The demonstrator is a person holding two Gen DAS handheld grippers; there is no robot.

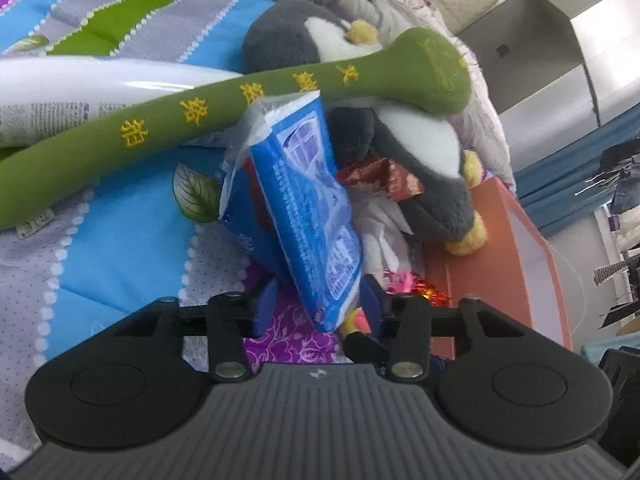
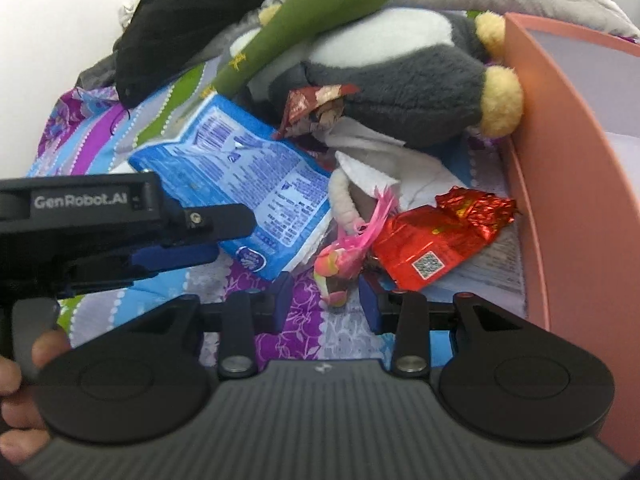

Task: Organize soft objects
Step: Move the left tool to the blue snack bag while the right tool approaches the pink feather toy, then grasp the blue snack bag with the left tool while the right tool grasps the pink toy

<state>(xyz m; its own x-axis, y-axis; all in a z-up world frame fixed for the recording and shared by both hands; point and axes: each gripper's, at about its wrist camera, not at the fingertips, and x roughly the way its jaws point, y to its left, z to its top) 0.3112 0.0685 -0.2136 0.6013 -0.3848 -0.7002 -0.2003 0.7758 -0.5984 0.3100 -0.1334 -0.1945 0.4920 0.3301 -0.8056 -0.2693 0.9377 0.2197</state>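
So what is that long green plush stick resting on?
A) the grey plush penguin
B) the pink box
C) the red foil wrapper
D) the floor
A: the green stick lies across the grey penguin, its broad end over the penguin's white front, clear of the pink box.

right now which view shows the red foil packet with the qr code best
The right wrist view: the red foil packet lies whole beside the orange box wall, code facing up. The left wrist view shows only a scrap of its foil.
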